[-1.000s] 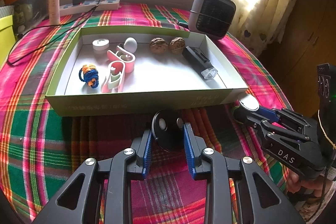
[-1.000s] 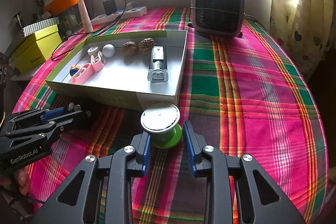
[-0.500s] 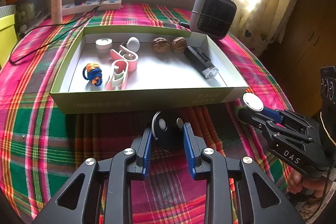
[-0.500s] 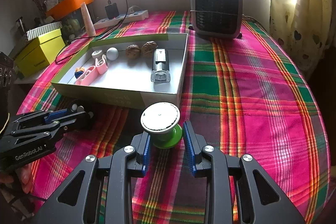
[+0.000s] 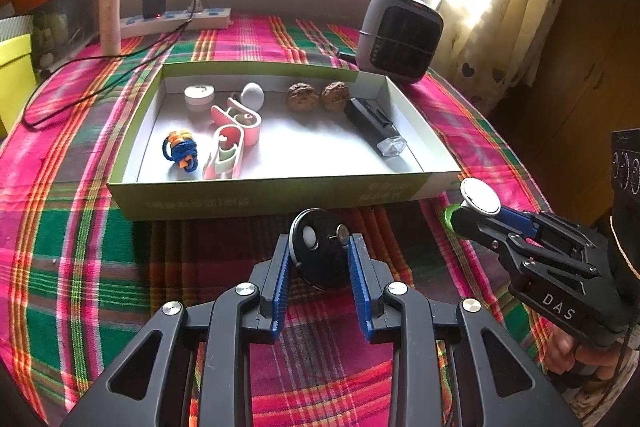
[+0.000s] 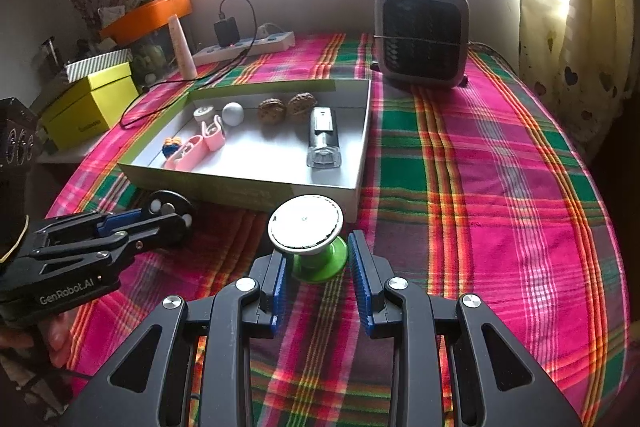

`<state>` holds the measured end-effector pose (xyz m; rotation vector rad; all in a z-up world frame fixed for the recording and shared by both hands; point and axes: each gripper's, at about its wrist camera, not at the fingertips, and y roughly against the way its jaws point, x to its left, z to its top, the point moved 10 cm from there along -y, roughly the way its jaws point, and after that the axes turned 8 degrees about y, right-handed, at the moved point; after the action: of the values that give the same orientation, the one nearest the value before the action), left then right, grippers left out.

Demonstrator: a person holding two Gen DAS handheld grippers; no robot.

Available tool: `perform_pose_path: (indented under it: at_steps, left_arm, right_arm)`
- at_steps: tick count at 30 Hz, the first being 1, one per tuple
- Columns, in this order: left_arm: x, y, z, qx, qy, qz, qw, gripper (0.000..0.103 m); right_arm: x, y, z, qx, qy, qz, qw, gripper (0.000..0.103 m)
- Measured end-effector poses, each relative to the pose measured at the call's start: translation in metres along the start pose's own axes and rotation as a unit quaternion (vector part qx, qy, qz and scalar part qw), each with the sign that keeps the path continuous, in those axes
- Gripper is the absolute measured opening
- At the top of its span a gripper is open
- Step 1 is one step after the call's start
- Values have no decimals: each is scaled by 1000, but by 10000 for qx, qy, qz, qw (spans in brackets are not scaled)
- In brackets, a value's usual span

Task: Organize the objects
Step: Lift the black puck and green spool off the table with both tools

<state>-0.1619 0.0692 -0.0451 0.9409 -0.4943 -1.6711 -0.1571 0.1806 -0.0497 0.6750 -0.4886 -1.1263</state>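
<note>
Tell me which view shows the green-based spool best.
Right wrist view. The green-based spool sits centred between the right tool's fingers, white disc top and green foot both visible. In the left wrist view the spool is at the right side, mostly hidden by that tool; only the disc and a green sliver show.

Both hand-held grippers have risen slightly, so the box now sits lower and farther off.

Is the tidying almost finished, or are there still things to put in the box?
Mostly done: the box already holds walnuts, clips, a torch and more. In hand: the left tongs grip a black disc, the right tongs a green-footed knob. Both still need dropping in.
</note>
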Motion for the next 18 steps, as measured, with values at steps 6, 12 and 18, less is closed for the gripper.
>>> perform_pose_path:
  at_steps: [6, 12, 18]
  left_arm:
    - [-2, 7, 7, -108, -33, -16, 9999, 26]
    - [-2, 13, 14, -209, -35, -27, 9998, 26]
    - [-1, 13, 21, -246, -35, -40, 9997, 26]
  right_arm:
    - [3, 7, 9, -181, -21, 63, 9998, 29]
    - [4, 8, 17, -261, -23, 95, 9996, 29]
    - [6, 7, 24, -302, 0, 133, 9995, 29]
